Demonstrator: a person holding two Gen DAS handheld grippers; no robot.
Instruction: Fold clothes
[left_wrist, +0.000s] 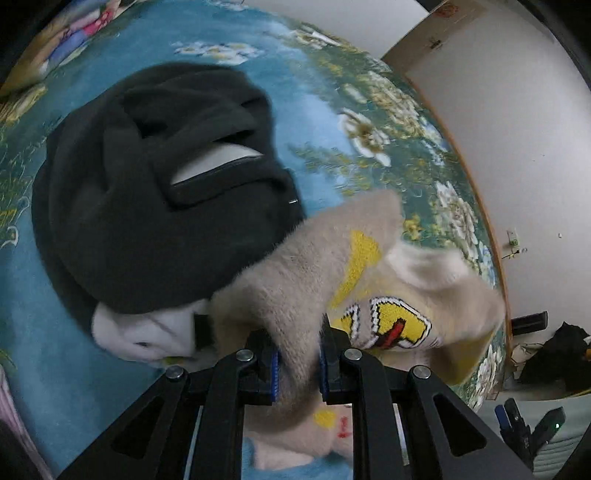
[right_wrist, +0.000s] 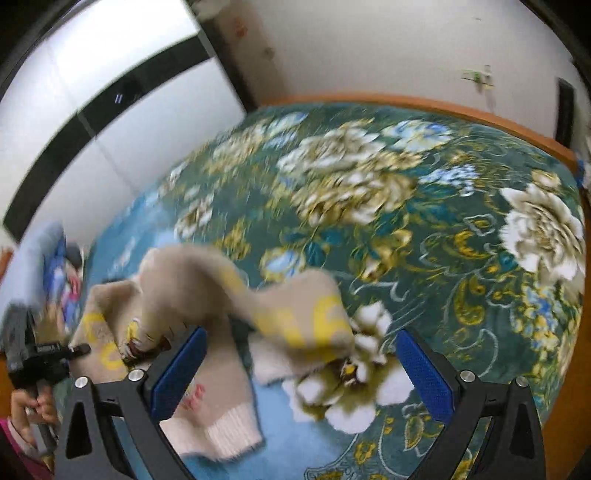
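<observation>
beige sweater (right_wrist: 207, 295) motion-blurred mid-frame in right wrist view, yellow lettering unreadable. white garment (left_wrist: 140, 328) mostly hidden under black garment (left_wrist: 155, 206). person's hand (right_wrist: 29, 410) cut off at lower left edge.

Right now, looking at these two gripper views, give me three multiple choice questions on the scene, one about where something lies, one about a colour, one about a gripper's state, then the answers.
1. Where does the dark garment lie?
A. On the floral blanket, beside the beige sweater
B. On the floor
C. Hanging on the door

2. What colour are the letters on the beige sweater?
A. Green
B. Yellow
C. Purple

3. How do the two grippers stand?
A. Both open and empty
B. Both clamped on the sweater
C. Left gripper clamped on the sweater, right gripper open

Answers:
1. A, the left wrist view shows it spread on the blanket with the sweater's edge against it.
2. B, the fuzzy lettering is yellow, partly outlined in white and black.
3. C, beige fabric is pinched between the left blue pads, while the right pads stand wide apart with nothing pressed between them.
</observation>
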